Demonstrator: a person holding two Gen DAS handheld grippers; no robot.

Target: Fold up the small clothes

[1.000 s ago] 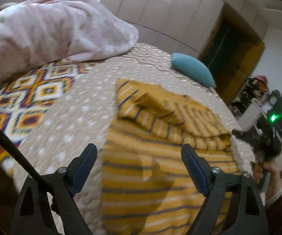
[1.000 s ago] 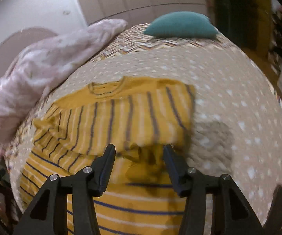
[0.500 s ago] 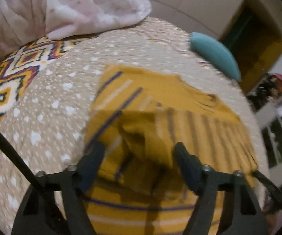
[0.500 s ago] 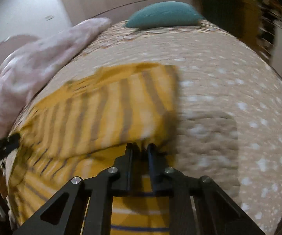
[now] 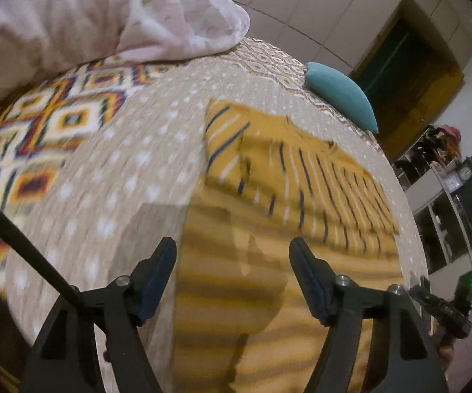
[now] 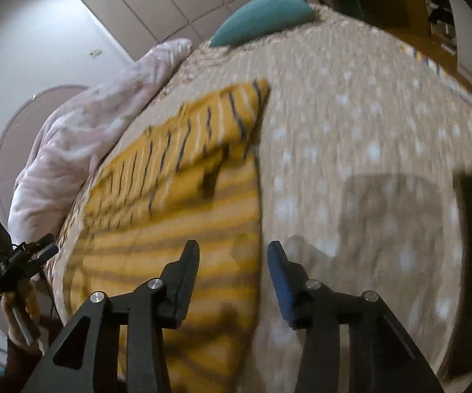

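A yellow striped shirt lies flat on the dotted beige bedspread, its upper part folded down over the body. It also shows in the right wrist view. My left gripper is open and empty, hovering above the shirt's left side. My right gripper is open and empty, above the shirt's right edge. The right gripper also shows in the left wrist view, at the lower right. The left gripper also shows in the right wrist view, at the left edge.
A pink blanket is heaped at the back left of the bed. A teal cushion lies at the far edge. A patterned cover shows left of the bedspread. Wardrobe doors and a dark doorway stand behind.
Both grippers have drawn back from the folded part toward the shirt's near side. The right gripper, shut on the cloth half a second ago, has opened and let go.
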